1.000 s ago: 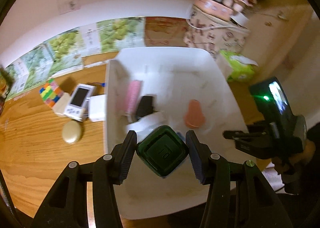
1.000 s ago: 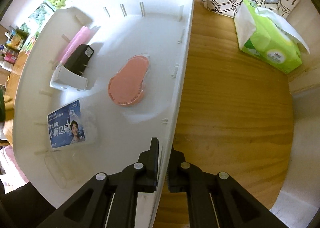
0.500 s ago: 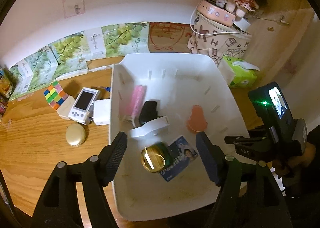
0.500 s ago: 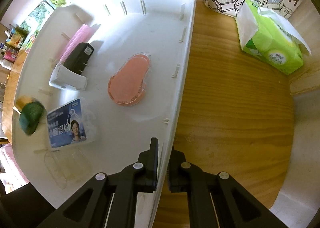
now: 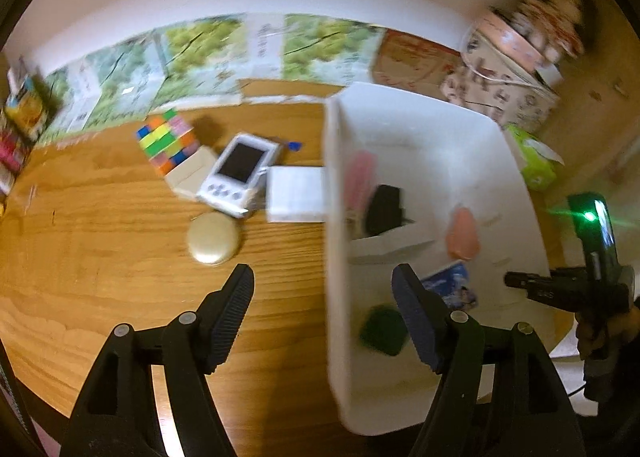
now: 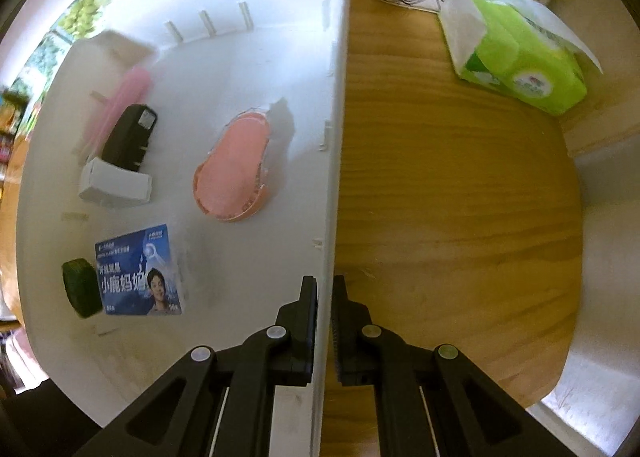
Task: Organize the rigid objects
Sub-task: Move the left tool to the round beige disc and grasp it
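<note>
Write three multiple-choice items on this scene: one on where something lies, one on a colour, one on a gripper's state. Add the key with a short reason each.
1. Where does the green container lie?
A. On the wooden table beside the bin
B. Inside the white bin, beside the blue card
C. Between the left gripper's pads

2. What colour is the oval case in the bin?
A. Salmon pink
B. Yellow
C. Black

3. What is the right gripper doing?
A. Hanging open over the table
B. Holding the tissue pack
C. Clamped shut on the bin's wall

Key: 1 B, it rests on the bin floor against the card's edge. 2 A, the right wrist view shows it pink. 3 C, its pads press the thin white wall from both sides; the left gripper is open and empty.
</note>
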A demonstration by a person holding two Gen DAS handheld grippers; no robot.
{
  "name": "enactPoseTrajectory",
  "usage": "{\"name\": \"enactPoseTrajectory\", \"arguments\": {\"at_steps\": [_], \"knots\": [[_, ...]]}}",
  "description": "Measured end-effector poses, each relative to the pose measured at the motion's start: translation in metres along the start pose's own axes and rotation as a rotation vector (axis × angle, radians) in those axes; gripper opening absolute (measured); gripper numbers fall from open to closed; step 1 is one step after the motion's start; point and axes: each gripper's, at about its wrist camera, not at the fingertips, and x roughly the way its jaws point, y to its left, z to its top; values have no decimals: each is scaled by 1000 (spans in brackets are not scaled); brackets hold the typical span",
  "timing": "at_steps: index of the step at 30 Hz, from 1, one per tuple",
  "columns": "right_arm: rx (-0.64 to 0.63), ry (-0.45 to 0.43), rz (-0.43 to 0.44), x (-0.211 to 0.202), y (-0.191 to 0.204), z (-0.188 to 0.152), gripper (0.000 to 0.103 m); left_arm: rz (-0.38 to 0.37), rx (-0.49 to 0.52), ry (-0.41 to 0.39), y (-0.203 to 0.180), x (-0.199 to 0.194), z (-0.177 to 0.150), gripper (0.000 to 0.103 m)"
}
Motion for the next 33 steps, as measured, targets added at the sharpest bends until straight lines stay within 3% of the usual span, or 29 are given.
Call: {"name": "enactPoseTrajectory", "arguments": {"at_steps": [7, 15, 25, 33], "knots": [[85, 8, -30, -1, -2, 5, 7, 14, -97, 67, 53, 17, 9, 78], [149, 27, -58, -1, -8, 3, 7, 18, -173, 180, 94, 65, 17, 78], [188, 56, -73, 3, -12, 10, 7, 33, -166, 275, 100, 107, 25, 78], [200, 78, -78, 11, -13, 8, 8, 56, -131, 268, 92, 116, 35, 78]]}}
